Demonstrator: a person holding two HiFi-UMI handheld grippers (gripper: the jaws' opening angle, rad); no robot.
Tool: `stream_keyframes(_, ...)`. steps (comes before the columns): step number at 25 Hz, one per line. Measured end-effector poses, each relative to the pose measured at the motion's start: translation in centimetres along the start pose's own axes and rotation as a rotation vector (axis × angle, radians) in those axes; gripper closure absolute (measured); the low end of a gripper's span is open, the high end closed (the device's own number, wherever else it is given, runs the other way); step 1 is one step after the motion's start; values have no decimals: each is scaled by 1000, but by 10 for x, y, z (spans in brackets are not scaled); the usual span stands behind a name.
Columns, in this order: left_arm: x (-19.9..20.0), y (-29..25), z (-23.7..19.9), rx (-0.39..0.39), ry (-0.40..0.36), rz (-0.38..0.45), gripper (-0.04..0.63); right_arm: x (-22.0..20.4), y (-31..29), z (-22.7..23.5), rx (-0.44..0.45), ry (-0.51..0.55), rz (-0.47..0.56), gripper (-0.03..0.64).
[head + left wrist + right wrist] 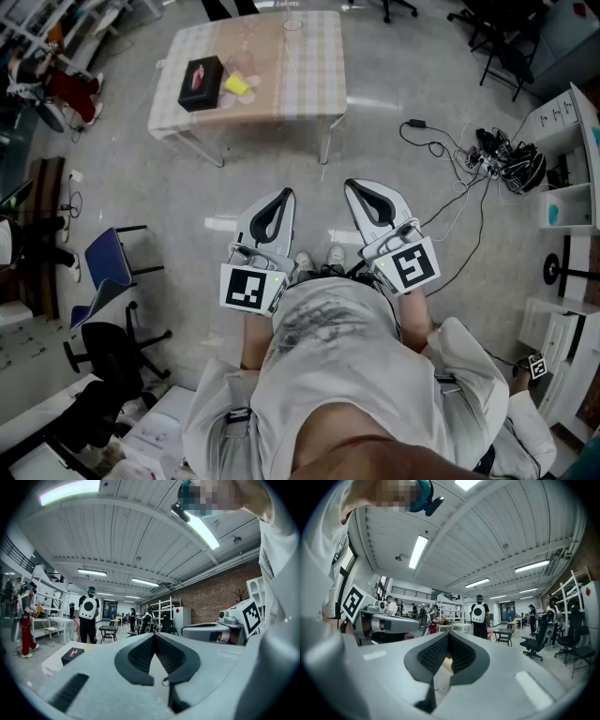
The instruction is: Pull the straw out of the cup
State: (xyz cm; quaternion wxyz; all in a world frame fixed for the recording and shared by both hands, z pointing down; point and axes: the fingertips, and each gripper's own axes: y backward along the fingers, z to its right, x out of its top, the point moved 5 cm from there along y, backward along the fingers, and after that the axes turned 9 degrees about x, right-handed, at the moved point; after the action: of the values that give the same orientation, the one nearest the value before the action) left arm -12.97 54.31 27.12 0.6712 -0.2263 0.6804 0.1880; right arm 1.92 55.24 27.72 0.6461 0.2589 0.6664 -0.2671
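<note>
While held level, left tongs [285, 194], right tongs [352, 186] closed.

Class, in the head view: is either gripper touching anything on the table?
No: the left gripper and right gripper both hover over the floor, well short of the table.

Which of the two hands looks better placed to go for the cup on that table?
Left, marginally. The left tongs and right tongs are both shut, empty and well short of the table; what looks like the clear cup lies more in line with the left tongs.
</note>
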Motion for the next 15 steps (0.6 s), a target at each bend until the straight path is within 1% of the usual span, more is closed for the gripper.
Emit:
stream_keyframes(4,-1,-4,-2,3,0,3,591,6,-5,4,-7,14,42,609)
stream_keyframes(9,-4,-8,2,2,5,1,591,2,-3,9,-44,32,-10,607)
stream_keyframes(13,-4,-14,8,3,11,1,591,4,0,16,-47,35,8,607)
stream_keyframes(15,-3,-17,13,9,11,0,591,3,5,20,-45,32,-13,607)
